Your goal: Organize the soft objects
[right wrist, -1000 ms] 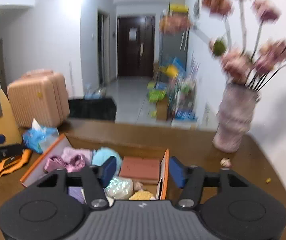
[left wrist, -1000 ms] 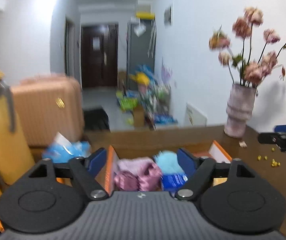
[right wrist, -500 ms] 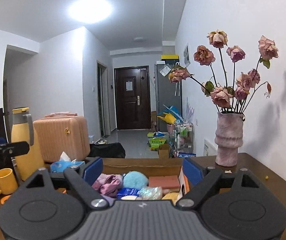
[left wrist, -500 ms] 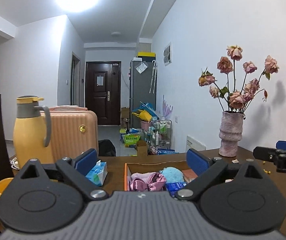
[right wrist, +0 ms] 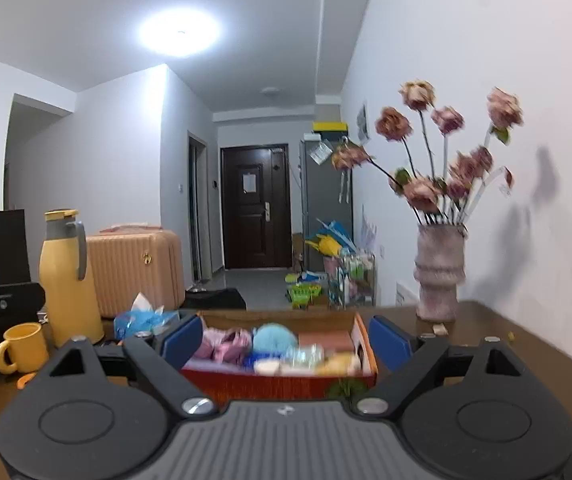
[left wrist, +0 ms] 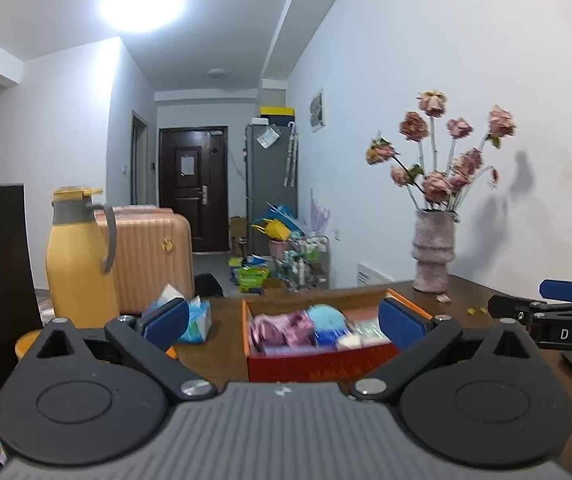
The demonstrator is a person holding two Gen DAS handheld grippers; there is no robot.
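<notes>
While both pairs of jaws are opening, neither has anything between its pads. Left gripper (left wrist: 284, 322): jaws spread wide, pointing roughly level across the brown table (left wrist: 222, 344). Orange cardboard box (left wrist: 318, 354) sits on the table beyond the fingertips, well apart from them, framed in the gap between the blue pads. No contact with it.

Right gripper (right wrist: 286, 342): also spread, nothing gripped. Same box (right wrist: 282, 380) lies ahead of it, centred between the pads, not touching.

Box contents, soft stuff packed side by side: pink cloth bundle (right wrist: 226, 346) at the left end, fluffy light-blue ball (right wrist: 274, 338) next to it, brown-pink block (right wrist: 324, 338) toward the right wall, a few small pale packets (right wrist: 302, 360) along the near edge; too blurred to name.

Blue tissue pack (left wrist: 196, 316) sits on the table left of the box, apart from it. Yellow jug (right wrist: 68, 280) and yellow mug (right wrist: 24, 346) further left. Vase of dried roses (right wrist: 440, 272) stands right of the box, near the wall. Right gripper's fingers also show at the right edge of the left view, level with the box.
</notes>
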